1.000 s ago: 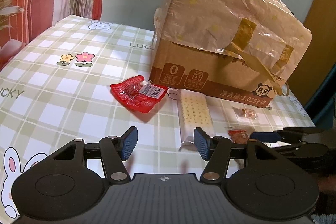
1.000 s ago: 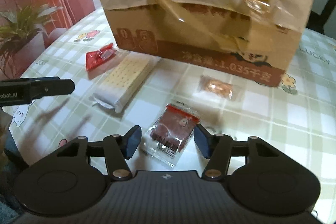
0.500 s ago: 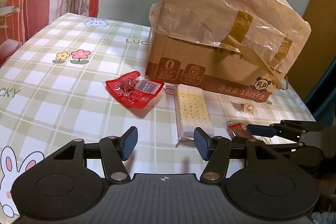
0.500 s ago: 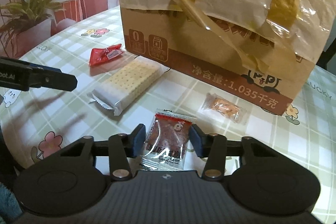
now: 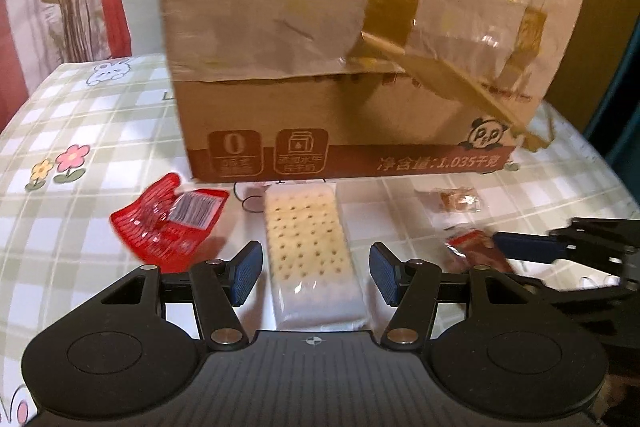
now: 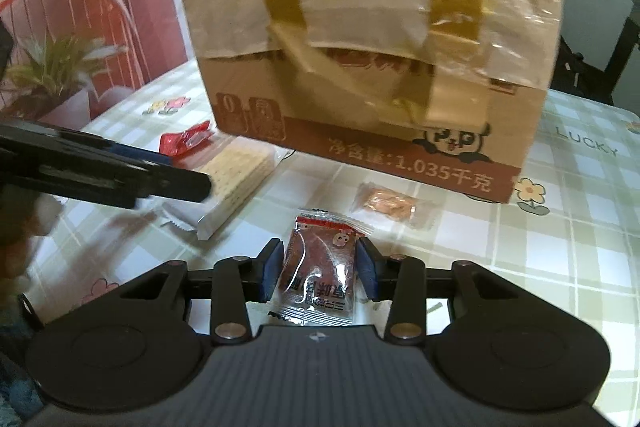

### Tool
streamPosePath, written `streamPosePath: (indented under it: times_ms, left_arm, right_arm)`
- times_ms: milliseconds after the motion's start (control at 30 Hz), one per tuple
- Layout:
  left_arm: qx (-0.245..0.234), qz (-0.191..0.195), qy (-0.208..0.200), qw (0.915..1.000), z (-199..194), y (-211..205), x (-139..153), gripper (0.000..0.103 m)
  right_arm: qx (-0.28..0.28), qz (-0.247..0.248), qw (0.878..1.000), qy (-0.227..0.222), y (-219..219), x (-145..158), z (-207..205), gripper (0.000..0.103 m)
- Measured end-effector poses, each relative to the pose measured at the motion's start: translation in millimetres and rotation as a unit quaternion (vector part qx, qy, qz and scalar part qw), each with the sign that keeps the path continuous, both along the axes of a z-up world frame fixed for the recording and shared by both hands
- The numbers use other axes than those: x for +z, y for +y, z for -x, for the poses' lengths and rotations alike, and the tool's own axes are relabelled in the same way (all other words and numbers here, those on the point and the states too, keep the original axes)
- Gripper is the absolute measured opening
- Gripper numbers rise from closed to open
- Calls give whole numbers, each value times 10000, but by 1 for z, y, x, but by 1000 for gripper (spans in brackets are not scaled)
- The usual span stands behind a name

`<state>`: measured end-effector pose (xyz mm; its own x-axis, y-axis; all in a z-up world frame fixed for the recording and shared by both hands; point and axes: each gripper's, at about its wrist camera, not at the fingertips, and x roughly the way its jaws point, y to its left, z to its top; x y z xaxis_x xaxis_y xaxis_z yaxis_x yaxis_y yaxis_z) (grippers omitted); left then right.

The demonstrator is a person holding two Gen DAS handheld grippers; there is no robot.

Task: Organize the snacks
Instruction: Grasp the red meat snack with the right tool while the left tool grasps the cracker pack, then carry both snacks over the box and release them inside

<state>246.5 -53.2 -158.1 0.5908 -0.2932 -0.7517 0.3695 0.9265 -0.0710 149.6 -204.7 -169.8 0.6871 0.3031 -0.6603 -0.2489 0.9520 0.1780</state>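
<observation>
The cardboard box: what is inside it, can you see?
No. The box is covered on top by taped plastic wrap, so its contents are hidden. Only its printed front shows.

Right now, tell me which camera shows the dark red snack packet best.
The right wrist view: the dark red snack packet lies front and centre between the right gripper jaws, label visible. The left wrist view shows only its end at the right, blurred, beside that gripper.
</observation>
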Motion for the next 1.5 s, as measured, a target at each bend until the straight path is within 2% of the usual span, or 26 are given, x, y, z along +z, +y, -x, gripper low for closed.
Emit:
streamPosePath:
  times_ms: [167, 200, 233, 267, 867, 1167, 1500]
  left_arm:
    - [124, -256, -29, 9996, -11, -10, -15, 61]
    - [131, -274, -59, 9995, -10, -11, -15, 59]
    - [130, -293, -88, 9994, -8, -11, -16, 51]
    - [103, -283, -118, 9995, -5, -10, -15, 50]
    - [319, 625, -483, 9964, 41, 29, 22, 49]
    - [270, 744, -879, 9930, 53, 39, 47, 50]
    - [221, 914, -1396, 9857, 53, 46, 81, 50]
  right_arm:
    - [-53, -100, 9999, -30, -9, 0, 3, 42]
    - [-57, -119, 9999, -24, -9, 0, 3, 42]
    - [-52, -127, 9999, -15, -10, -1, 3, 42]
    - [-42, -129, 9999, -7, -10, -1, 3, 42]
    - [127, -98, 9995, -290, -1, 14, 11, 42]
    - [408, -19, 9966, -712, 10, 38, 14, 42]
    - [873, 206, 9855, -1438, 25, 78, 16, 42]
